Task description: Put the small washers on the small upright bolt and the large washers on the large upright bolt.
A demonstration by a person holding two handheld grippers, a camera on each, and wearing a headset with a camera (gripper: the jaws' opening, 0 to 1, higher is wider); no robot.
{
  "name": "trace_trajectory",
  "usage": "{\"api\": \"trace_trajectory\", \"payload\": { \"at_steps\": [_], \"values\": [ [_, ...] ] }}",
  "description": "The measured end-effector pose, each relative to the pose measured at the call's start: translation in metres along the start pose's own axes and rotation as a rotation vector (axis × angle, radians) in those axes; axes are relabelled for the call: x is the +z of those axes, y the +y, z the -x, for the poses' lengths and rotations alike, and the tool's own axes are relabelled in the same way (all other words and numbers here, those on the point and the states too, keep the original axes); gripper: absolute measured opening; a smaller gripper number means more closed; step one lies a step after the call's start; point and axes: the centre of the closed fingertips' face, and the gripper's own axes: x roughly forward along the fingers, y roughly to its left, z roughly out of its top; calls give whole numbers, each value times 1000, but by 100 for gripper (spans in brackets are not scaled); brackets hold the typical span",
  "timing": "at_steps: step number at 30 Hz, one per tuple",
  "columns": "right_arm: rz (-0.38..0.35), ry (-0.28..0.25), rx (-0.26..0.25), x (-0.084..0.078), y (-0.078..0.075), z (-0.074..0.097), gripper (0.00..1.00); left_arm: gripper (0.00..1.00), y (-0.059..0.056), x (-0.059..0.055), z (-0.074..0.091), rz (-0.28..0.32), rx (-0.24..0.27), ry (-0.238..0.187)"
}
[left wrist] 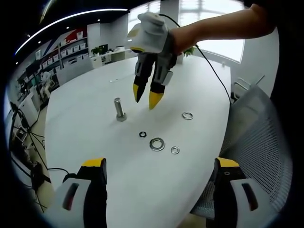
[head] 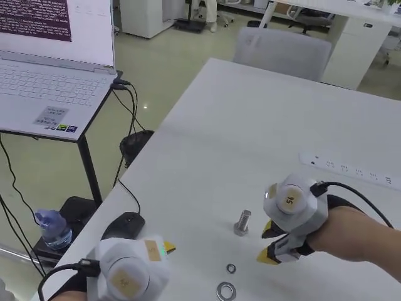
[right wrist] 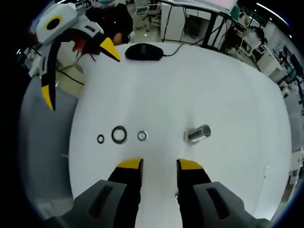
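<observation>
Low in the head view, one bolt [head: 242,222] stands up on the table [head: 250,125], with washers [head: 219,291] lying flat just below it. The right gripper [head: 264,243] hangs beside them, jaws a little apart and empty, likely ready to pick. The left gripper [left wrist: 160,164] has its jaws spread wide.

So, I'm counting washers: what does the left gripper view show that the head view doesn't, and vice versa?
Left gripper view, not head view: a third washer and a fourth washer. Head view, not left gripper view: laptop, mouse, power strip. Both: upright bolt, large washer, small washer, right hand-held gripper.
</observation>
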Motion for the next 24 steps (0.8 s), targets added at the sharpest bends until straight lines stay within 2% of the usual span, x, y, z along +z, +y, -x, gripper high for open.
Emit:
{"api": "trace_trajectory", "payload": {
  "at_steps": [4,12,24],
  "values": [
    [34,-18,11,10,8,-5,30,94,-1,0,-1,1,-1,2],
    [80,-18,26,21,18,-16,29,91,0,-3,1,4,3,4],
    [98,-5,31,23,28,-38,28,89,-3,-6,2,4,1,6]
  ]
}}
